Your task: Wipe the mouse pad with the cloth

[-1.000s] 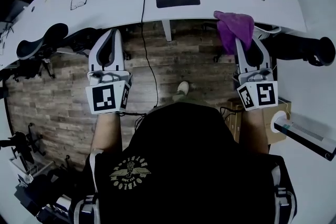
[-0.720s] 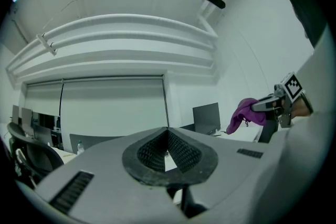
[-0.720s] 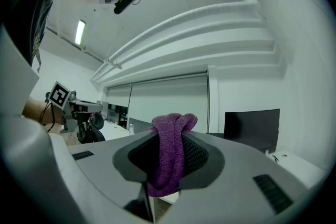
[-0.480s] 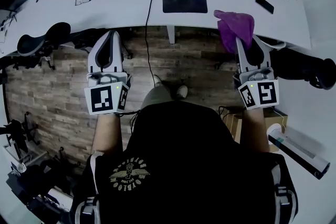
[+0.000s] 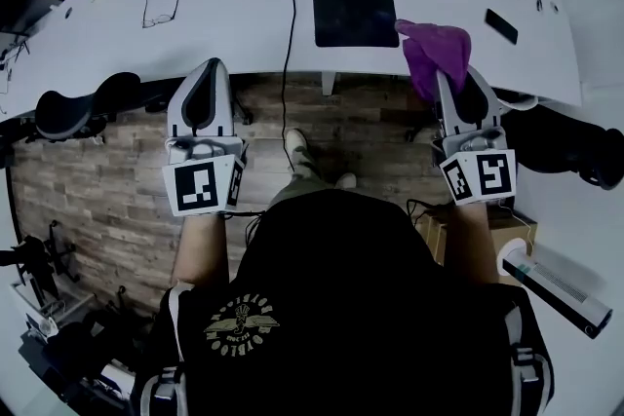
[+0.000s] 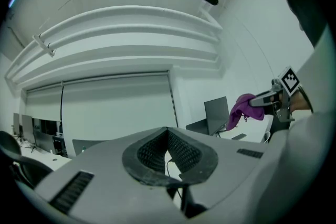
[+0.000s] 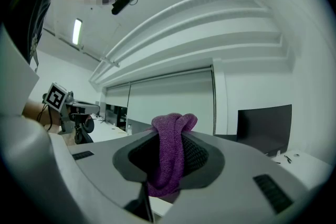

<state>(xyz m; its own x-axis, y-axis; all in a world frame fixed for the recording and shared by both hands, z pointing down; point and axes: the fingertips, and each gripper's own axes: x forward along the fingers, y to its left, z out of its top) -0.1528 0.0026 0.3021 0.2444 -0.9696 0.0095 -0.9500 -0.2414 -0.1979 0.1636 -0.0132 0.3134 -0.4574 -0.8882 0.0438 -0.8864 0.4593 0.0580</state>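
White desk (image 5: pixel 234 15), cloth (image 5: pixel 436 49) in right tool (image 5: pixel 454 79)

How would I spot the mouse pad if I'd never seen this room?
Find the long white curved desk across the top of the head view. Just right of the black cable crossing its middle lies the dark square mouse pad. It is far bigger than the small black phone further right, and a purple cloth shows beside its right edge.

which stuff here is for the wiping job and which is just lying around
For the job: purple cloth, clamped in the right hand-held gripper; black mouse pad.

Lying about: glasses; phone; black cable.
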